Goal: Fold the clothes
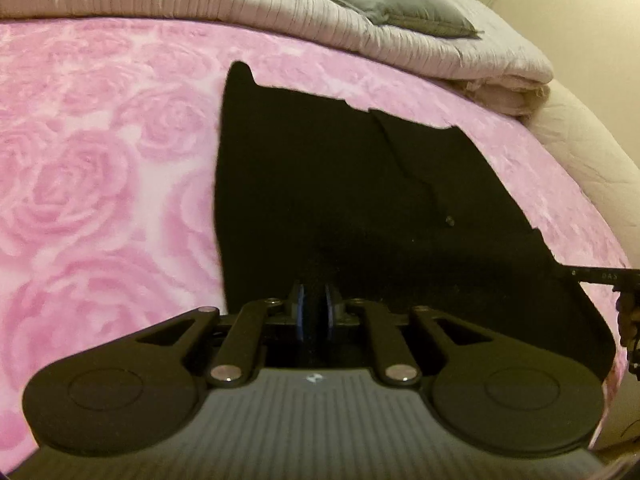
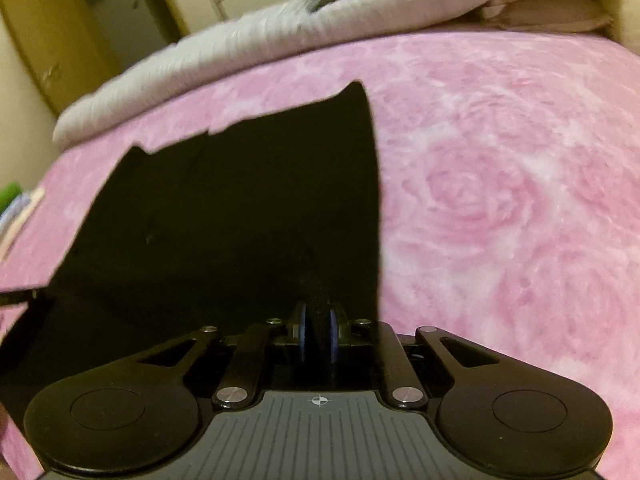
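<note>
You are working over a bed covered by a pink blanket (image 1: 100,168) with a rose pattern, which is taking up most of both views. Along its far edge a pale quilt (image 1: 200,0) is lying folded, and a grey pillow (image 1: 404,4) is resting on top of it. A black garment (image 1: 340,180) is lying spread flat on the pink blanket, its near edge running under both tools and its far edge showing uneven corners (the cloth is too dark to make out seams or which piece of clothing it is). Your left gripper (image 1: 314,312) is sitting at the garment's near left edge, its blue pads drawn narrow with black cloth pinched between them. Your right gripper (image 2: 318,334) is sitting at the near right edge, its pads likewise drawn close and clamping a ridge of the black cloth. In the left wrist view, part of the right tool is showing at the right margin.
</note>
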